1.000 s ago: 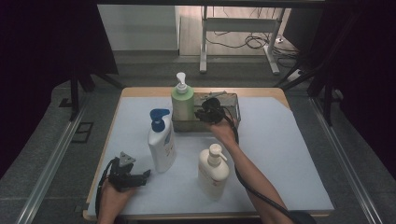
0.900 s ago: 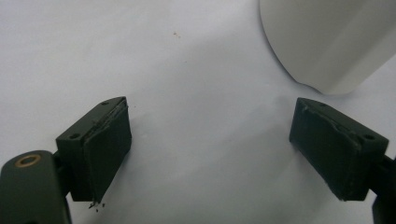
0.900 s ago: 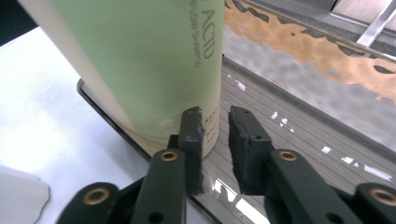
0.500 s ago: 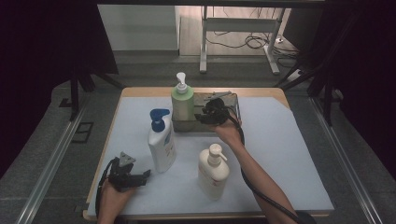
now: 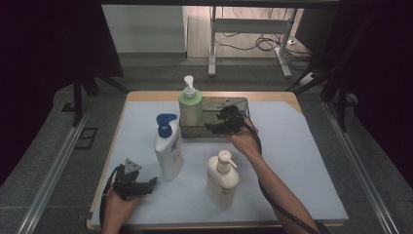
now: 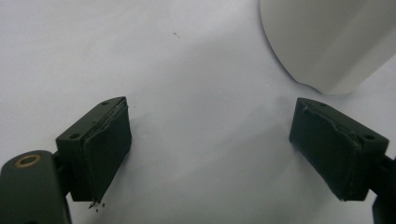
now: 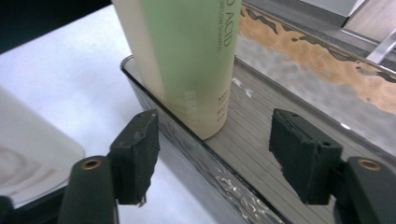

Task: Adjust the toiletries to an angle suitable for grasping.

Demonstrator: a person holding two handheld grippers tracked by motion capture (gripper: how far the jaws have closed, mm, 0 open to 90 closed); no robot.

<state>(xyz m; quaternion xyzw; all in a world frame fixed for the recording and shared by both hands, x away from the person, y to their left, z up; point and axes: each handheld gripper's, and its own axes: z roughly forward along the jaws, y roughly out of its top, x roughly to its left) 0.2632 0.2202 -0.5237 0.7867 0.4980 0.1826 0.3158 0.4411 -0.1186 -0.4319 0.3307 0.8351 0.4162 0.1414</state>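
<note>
Smooth green cylindrical pump bottle [image 7: 187,60] stands upright in a ribbed metal tray [image 7: 261,140]. Right gripper [image 7: 212,156], jaws just opening, released, just beside the bottle.

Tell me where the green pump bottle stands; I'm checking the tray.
In the high view, the green pump bottle stands upright in the left end of the metal tray, at the table's far side.

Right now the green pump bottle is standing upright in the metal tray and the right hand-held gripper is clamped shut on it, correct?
Not quite. The green pump bottle does stand upright in the metal tray, but the right hand-held gripper is not clamped on it. The right gripper view shows its jaws apart and clear of the bottle; they have just been opening.
</note>
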